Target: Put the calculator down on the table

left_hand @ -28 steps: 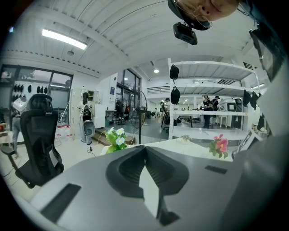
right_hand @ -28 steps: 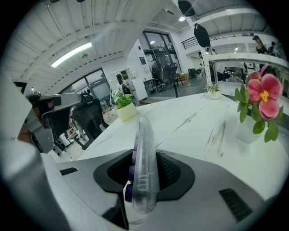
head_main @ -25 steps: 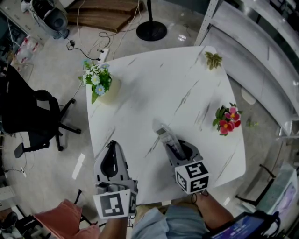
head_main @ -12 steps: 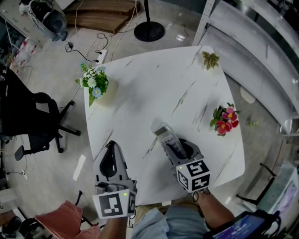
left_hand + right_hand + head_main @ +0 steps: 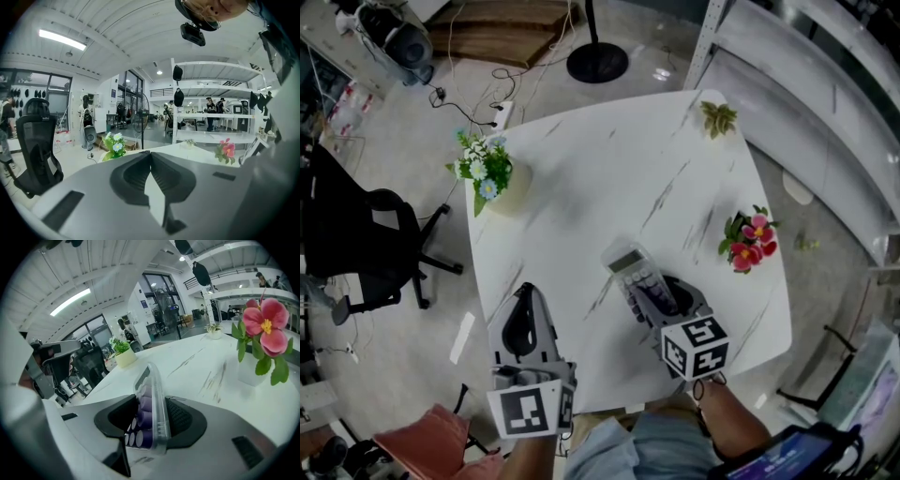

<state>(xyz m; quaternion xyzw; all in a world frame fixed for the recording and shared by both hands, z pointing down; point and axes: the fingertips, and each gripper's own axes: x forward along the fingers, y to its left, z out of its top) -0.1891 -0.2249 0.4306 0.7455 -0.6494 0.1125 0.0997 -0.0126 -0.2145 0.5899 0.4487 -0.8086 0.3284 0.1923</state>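
Note:
A clear-cased calculator [image 5: 634, 275] with purple keys [image 5: 149, 405] stands on its long edge between the jaws of my right gripper [image 5: 652, 298], over the near right part of the white marble table [image 5: 609, 159]. The jaws are opening. The calculator leans on the right-hand pad, and a gap shows on its keyed side. Its far end sticks out past the fingertips, and in the head view its keys face up. My left gripper [image 5: 523, 321] hovers at the table's near left edge, its fingertips [image 5: 150, 153] together and empty.
A pot of white and blue flowers [image 5: 489, 171] stands at the table's left edge. A pink flower pot [image 5: 748, 240] sits at the right edge and a small green plant [image 5: 718, 118] at the far corner. A black office chair [image 5: 356, 234] is on the floor to the left.
The calculator has tipped from on edge toward face up between the right jaws, which have spread apart. The left gripper has stayed put.

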